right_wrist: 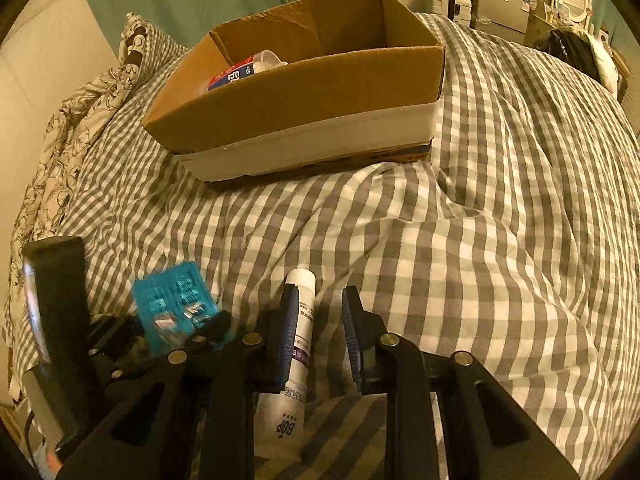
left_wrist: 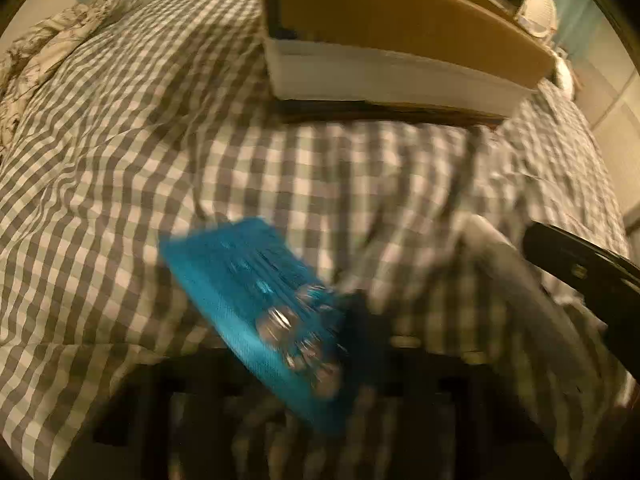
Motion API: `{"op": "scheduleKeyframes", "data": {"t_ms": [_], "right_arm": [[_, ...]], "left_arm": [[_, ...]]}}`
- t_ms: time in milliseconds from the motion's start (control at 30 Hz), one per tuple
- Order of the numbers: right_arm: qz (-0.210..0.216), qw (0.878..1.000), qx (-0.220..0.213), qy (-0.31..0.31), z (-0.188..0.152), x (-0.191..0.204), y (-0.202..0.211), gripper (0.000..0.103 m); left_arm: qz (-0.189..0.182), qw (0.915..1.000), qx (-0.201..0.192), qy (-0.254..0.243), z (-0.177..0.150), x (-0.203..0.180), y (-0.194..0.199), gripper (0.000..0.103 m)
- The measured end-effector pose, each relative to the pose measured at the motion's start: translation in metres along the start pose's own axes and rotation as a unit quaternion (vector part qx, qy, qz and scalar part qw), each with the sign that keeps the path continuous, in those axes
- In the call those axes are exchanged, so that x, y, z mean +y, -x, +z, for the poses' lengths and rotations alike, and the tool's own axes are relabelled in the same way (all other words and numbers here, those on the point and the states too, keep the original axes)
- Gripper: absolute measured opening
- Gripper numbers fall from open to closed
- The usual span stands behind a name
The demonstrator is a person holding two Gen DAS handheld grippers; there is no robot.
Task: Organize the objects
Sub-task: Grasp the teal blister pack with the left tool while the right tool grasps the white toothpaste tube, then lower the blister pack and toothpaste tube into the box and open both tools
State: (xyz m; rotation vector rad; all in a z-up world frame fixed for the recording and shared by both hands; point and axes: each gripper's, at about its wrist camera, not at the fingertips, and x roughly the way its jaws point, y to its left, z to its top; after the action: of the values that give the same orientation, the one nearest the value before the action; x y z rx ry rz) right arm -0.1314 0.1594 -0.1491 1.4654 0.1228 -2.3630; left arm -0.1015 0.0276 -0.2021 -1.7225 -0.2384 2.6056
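A cardboard box point(right_wrist: 304, 92) sits on the checked bed cover, holding a red-blue packet point(right_wrist: 232, 74) and a white tub point(right_wrist: 268, 58); its front also shows in the left wrist view point(left_wrist: 400, 20). My left gripper point(left_wrist: 344, 320) is shut on a blue packet point(left_wrist: 256, 296) and holds it above the cover, blurred; the packet also shows in the right wrist view point(right_wrist: 172, 304). My right gripper point(right_wrist: 320, 320) is open around a white tube point(right_wrist: 298, 344) that lies on the cover against the left finger. The tube also shows blurred in the left wrist view point(left_wrist: 520, 288).
The checked cover point(right_wrist: 500, 220) spreads wide to the right of the box. A floral pillow point(right_wrist: 80, 128) lies at the left by the wall. Shelves and clutter point(right_wrist: 504, 0) stand beyond the bed. The right gripper's black arm point(left_wrist: 580, 264) shows at the right of the left wrist view.
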Motion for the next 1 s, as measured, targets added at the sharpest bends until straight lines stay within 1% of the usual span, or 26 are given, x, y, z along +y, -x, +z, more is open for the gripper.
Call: {"op": "scheduleKeyframes", "data": {"t_ms": [33, 133, 233, 333, 400, 467, 500, 567, 600, 633, 667, 700, 767, 867, 933, 1000], "right_arm": [[-0.001, 1.0, 0.003, -0.001, 0.0, -0.001, -0.001, 0.022], [-0.003, 1.0, 0.021, -0.007, 0.0, -0.002, -0.01, 0.023], [-0.004, 0.999, 0.033, -0.008, -0.001, -0.002, -0.016, 0.023], [0.005, 0.999, 0.032, 0.003, -0.002, 0.005, -0.013, 0.023], [0.023, 0.999, 0.033, 0.012, -0.005, 0.012, -0.01, 0.03], [0.031, 0.998, 0.039, 0.031, -0.009, 0.024, -0.01, 0.055], [0.026, 0.998, 0.045, 0.04, -0.011, 0.03, -0.012, 0.057], [0.01, 0.996, 0.063, 0.06, -0.016, 0.042, -0.022, 0.057], [0.001, 0.995, 0.071, 0.068, -0.017, 0.046, -0.026, 0.057], [-0.012, 0.994, 0.076, 0.074, -0.019, 0.048, -0.03, 0.047], [-0.024, 0.994, 0.078, 0.077, -0.019, 0.05, -0.031, 0.027], [-0.029, 0.994, 0.075, 0.078, -0.02, 0.05, -0.029, 0.024], [-0.025, 0.996, 0.052, 0.075, -0.019, 0.049, -0.018, 0.02], [-0.026, 0.997, 0.001, 0.069, -0.018, 0.047, 0.01, 0.02], [-0.018, 0.997, -0.031, 0.062, -0.015, 0.043, 0.032, 0.02], [-0.012, 0.997, -0.053, 0.055, -0.009, 0.039, 0.049, 0.02]], "left_arm": [[-0.006, 1.0, 0.001, -0.006, -0.002, -0.002, 0.003, 0.019], [-0.006, 0.9997, -0.008, -0.021, -0.007, -0.005, 0.014, 0.008], [-0.009, 0.9994, -0.021, -0.026, -0.008, -0.001, 0.026, 0.007], [-0.008, 0.9991, -0.036, -0.022, -0.01, 0.009, 0.037, 0.007], [-0.007, 0.9988, -0.045, -0.017, -0.01, 0.016, 0.048, 0.007], [-0.005, 0.9986, -0.052, -0.011, -0.012, 0.025, 0.056, 0.007], [-0.003, 0.9984, -0.055, -0.007, -0.013, 0.029, 0.06, 0.007], [-0.002, 0.9983, -0.058, 0.0, -0.011, 0.04, 0.063, 0.007], [-0.002, 0.9982, -0.059, 0.001, -0.015, 0.041, 0.067, 0.007], [-0.003, 0.9981, -0.061, 0.002, -0.016, 0.044, 0.07, 0.007], [-0.003, 0.998, -0.063, 0.003, -0.016, 0.045, 0.072, 0.007], [-0.003, 0.9979, -0.065, 0.002, -0.018, 0.046, 0.075, 0.007], [-0.002, 0.9975, -0.07, -0.001, -0.018, 0.045, 0.081, 0.007], [-0.001, 0.9969, -0.078, -0.008, -0.018, 0.043, 0.09, 0.007], [-0.001, 0.9959, -0.088, -0.018, -0.015, 0.039, 0.098, 0.007], [0.003, 0.9945, -0.1, -0.029, -0.009, 0.033, 0.105, 0.007]]}}
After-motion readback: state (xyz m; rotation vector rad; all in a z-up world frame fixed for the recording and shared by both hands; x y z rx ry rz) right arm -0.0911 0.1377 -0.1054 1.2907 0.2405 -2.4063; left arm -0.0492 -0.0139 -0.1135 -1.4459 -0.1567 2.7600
